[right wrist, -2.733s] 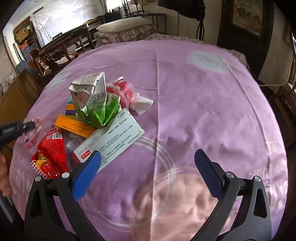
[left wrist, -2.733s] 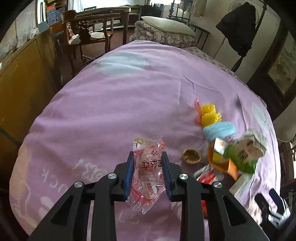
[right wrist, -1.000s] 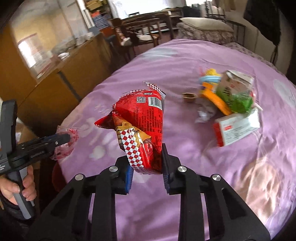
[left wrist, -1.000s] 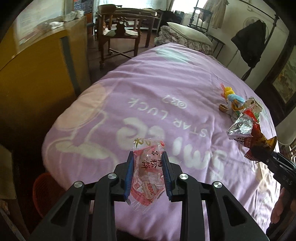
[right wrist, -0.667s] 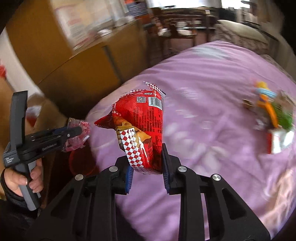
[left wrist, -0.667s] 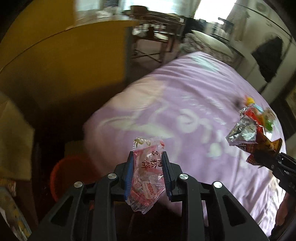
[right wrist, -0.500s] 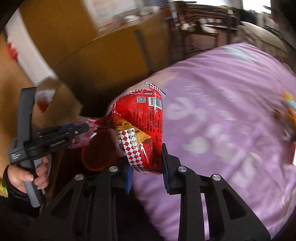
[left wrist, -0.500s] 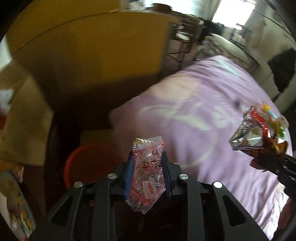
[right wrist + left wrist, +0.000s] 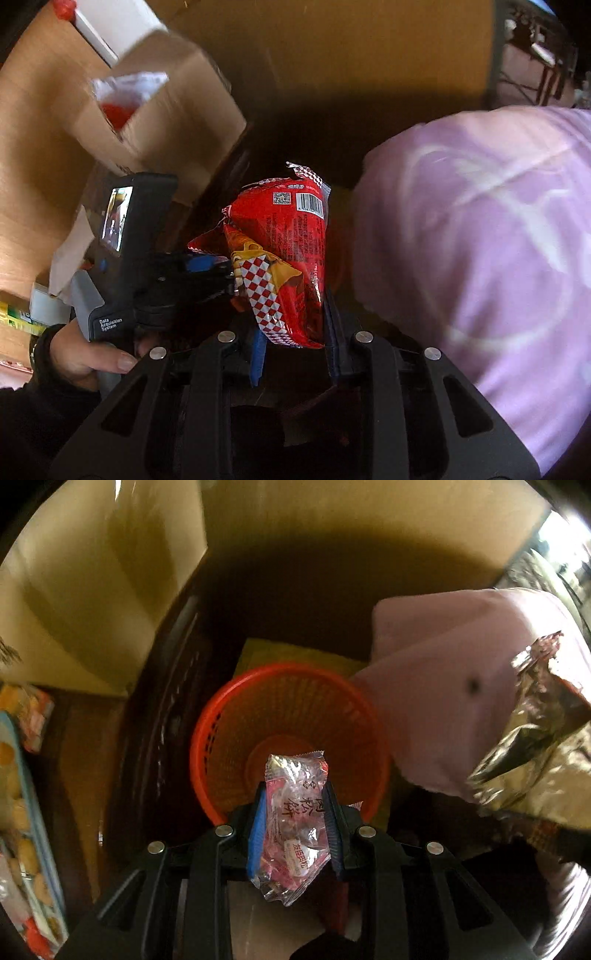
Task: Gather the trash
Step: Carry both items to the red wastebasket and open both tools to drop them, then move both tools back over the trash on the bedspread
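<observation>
While gripped in left tongs (image 9: 294, 827), pink wrapper (image 9: 295, 823) above orange basket (image 9: 221, 731).

A lived-in home bedroom: a pink printed bedspread (image 9: 480, 240) drapes the bed's corner; an orange plastic waste basket (image 9: 236, 746) on the floor; cardboard boxes (image 9: 173, 122) against wooden furniture.

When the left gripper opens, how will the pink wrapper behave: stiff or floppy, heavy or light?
Probably floppy: the pink wrapper is thin, crinkled film, sagging below the left gripper. Likely light, so it may flutter rather than drop straight into the orange basket.
</observation>
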